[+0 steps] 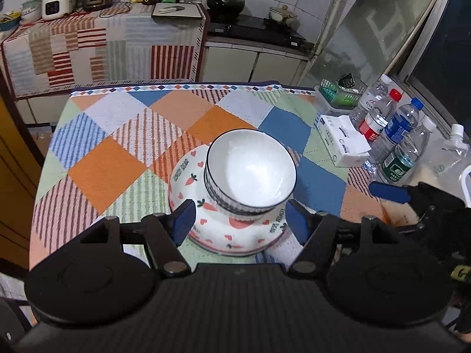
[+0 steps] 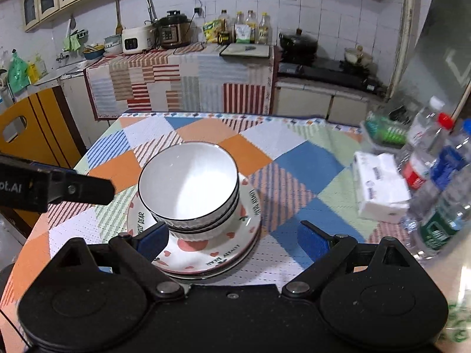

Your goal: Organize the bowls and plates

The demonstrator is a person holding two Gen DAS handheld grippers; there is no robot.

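A stack of white bowls with dark rims [image 1: 250, 173] [image 2: 188, 185] sits on stacked white plates with red hearts and carrots [image 1: 235, 232] [image 2: 206, 250] on the patchwork tablecloth. My left gripper [image 1: 240, 220] is open and empty, its blue pads either side of the stack's near edge, above it. My right gripper [image 2: 235, 241] is open and empty just in front of the stack, its left pad [image 2: 153, 239] close to the bowls. The right gripper's blue fingertip shows in the left wrist view [image 1: 388, 192]; the left gripper's black finger shows in the right wrist view [image 2: 79, 189].
Several water bottles [image 1: 394, 135] [image 2: 435, 182], a tissue pack [image 1: 341, 141] [image 2: 379, 188] and a green basket [image 1: 338, 94] stand along the table's right side. A yellow chair [image 2: 32, 138] stands at the table's left. Behind is a counter with cookers, bottles and a stove.
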